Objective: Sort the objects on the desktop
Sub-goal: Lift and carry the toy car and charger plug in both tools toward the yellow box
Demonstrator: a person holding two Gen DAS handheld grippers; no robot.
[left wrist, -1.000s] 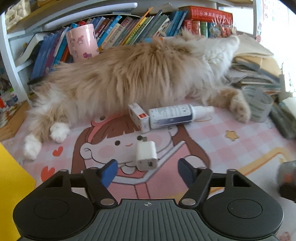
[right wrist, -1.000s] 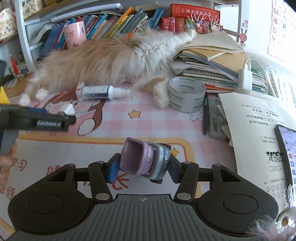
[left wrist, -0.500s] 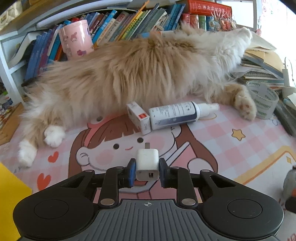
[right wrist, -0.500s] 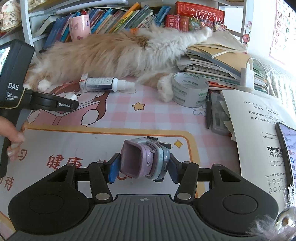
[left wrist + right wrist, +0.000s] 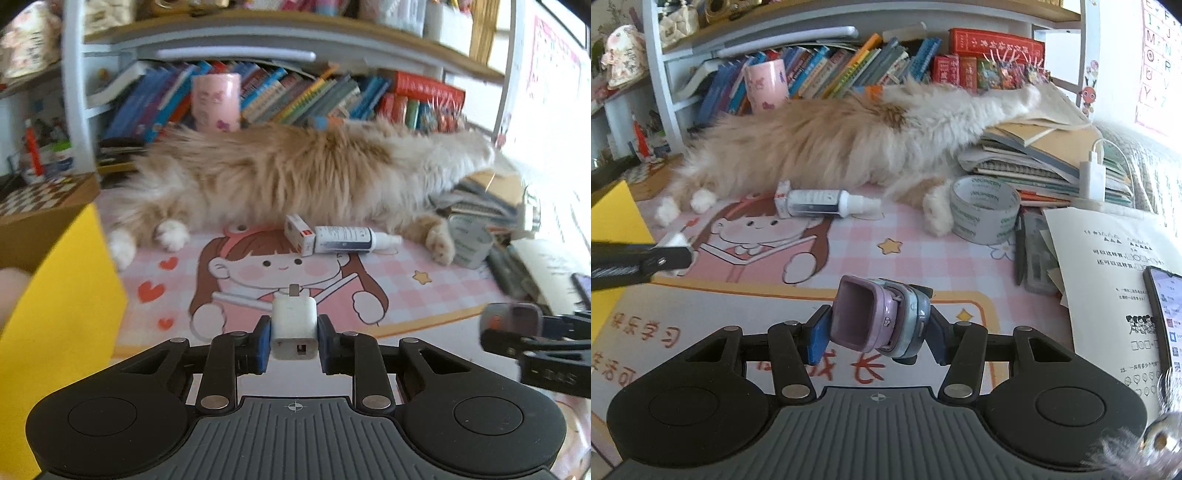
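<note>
White charger (image 5: 294, 326) now lifted in left gripper (image 5: 293, 341) fingers (image 5: 261, 343)

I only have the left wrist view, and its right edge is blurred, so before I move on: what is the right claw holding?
Observer: The right claw is shut on a purple and blue watch.
Operator: Any charger besides the adapter in my left claw?
Observer: Yes, a white charger with a cable stands against the book pile, right of the tape roll.
Operator: Anything beside the tape?
Observer: A dark pen lies just right of it.
</note>
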